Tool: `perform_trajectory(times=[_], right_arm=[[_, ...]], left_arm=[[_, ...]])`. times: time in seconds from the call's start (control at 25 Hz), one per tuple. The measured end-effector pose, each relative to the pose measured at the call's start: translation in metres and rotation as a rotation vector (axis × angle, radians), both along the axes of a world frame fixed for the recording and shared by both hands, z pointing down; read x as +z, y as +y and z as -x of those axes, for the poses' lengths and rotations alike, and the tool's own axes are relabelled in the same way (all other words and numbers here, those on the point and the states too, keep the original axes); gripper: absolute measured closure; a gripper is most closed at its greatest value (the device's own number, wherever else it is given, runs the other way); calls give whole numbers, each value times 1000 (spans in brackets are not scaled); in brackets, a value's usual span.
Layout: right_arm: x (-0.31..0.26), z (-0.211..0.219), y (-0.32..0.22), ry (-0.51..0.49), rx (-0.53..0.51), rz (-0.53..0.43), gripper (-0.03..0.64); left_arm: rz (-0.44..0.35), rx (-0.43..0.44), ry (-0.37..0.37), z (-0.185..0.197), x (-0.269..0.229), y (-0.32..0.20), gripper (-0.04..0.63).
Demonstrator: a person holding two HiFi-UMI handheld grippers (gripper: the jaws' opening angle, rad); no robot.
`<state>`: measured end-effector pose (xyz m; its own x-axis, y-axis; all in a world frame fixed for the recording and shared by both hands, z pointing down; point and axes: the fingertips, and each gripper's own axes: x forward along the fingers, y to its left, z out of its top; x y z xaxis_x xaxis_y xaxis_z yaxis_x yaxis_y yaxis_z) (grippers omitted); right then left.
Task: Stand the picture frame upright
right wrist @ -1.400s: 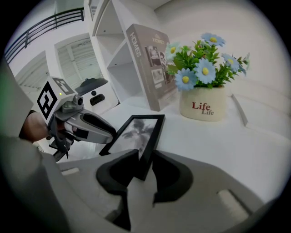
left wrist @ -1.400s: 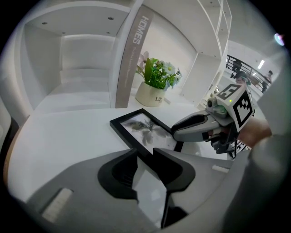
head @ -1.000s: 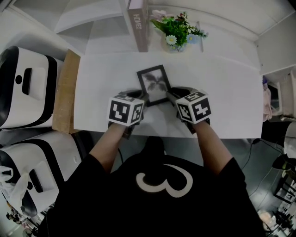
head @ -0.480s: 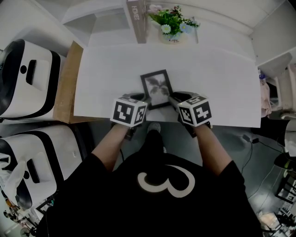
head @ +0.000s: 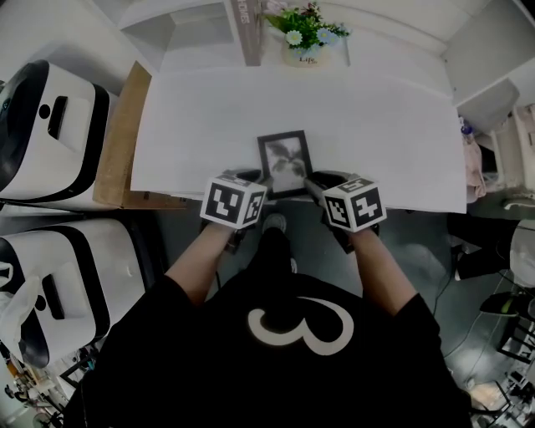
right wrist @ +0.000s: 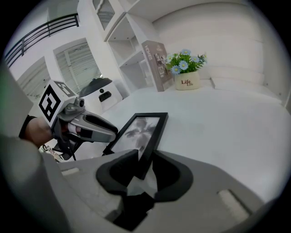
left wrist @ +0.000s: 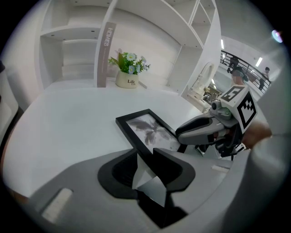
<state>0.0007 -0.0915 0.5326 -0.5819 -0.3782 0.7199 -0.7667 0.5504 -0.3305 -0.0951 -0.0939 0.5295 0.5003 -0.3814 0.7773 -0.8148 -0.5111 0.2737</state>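
Observation:
A black picture frame (head: 284, 160) with a grey leaf print lies flat on the white table (head: 192, 117), close to its near edge. My left gripper (head: 258, 180) is shut on the frame's near left corner, and the left rail (left wrist: 132, 136) runs between its jaws (left wrist: 145, 157). My right gripper (head: 314, 183) is shut on the near right corner; the right rail (right wrist: 152, 136) passes between its jaws (right wrist: 144, 161). Each gripper shows in the other's view: the right gripper (left wrist: 200, 129) and the left gripper (right wrist: 91, 127).
A small flower pot (head: 303, 33) and an upright book (head: 245, 21) stand at the table's far edge below white shelves. A wooden board (head: 117, 125) and white-and-black machines (head: 46, 125) lie to the left. The table's near edge (head: 401, 205) is just under my grippers.
Both grippers have drawn back toward the person with the picture frame held between them, so the frame now lies nearer the table's near edge. The jaws have not changed.

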Motion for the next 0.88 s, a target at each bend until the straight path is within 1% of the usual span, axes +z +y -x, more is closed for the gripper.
perform_trajectory(times=[0.36,0.88], right_arm=[[0,3,34,-12,-7,19,511],[-2,7,53,-81,25,71,509]], left_arm=[[-5,-11,8,0,-2,25,479],[-9,-21,4,3,-3,31,482]])
